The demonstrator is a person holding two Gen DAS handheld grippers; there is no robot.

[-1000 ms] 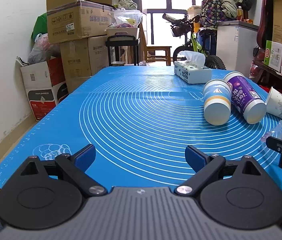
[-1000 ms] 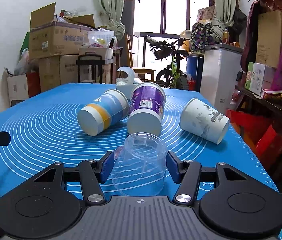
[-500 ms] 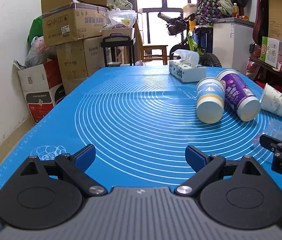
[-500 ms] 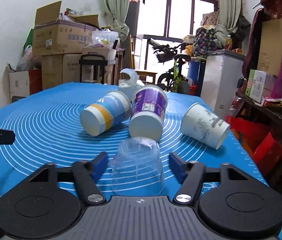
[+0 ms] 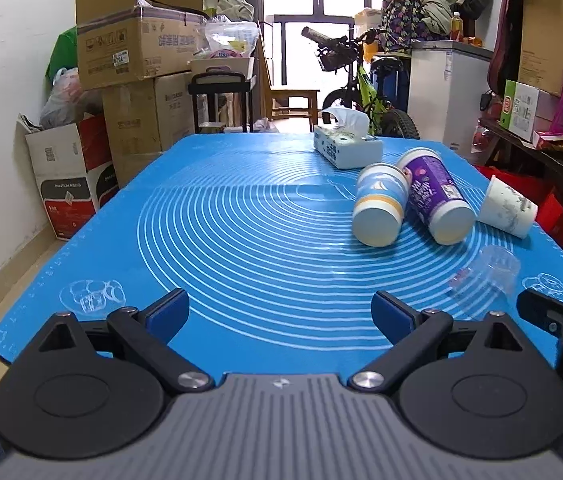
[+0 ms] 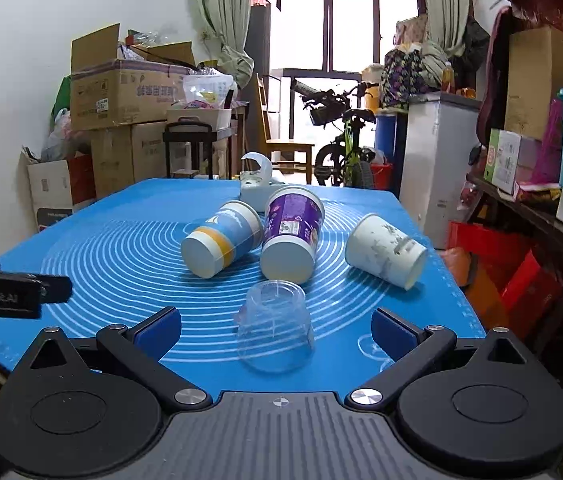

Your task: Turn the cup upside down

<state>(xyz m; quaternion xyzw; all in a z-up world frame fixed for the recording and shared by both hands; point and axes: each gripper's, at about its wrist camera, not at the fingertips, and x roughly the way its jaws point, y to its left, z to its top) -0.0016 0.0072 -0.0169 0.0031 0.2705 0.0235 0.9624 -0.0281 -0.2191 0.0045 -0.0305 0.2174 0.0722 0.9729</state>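
Observation:
A clear plastic cup (image 6: 275, 326) stands upside down on the blue mat (image 6: 121, 248), between the fingers of my open right gripper (image 6: 276, 328) without touching them. It also shows at the right in the left wrist view (image 5: 489, 274). Behind it lie three paper cups on their sides: a blue-and-yellow one (image 6: 221, 244), a purple one (image 6: 291, 234) and a white one (image 6: 387, 250). My left gripper (image 5: 280, 312) is open and empty over the mat's near edge.
A tissue box (image 5: 347, 148) stands at the far side of the mat. Cardboard boxes (image 5: 129, 60) are stacked at the left wall. A bicycle (image 5: 357, 80), a white cabinet (image 5: 447, 92) and cluttered shelves (image 6: 541, 152) stand behind and right.
My right gripper opened and let go of the clear cup, which now stands bottom up on the mat. The right gripper drew back and up. The left gripper shifted slightly.

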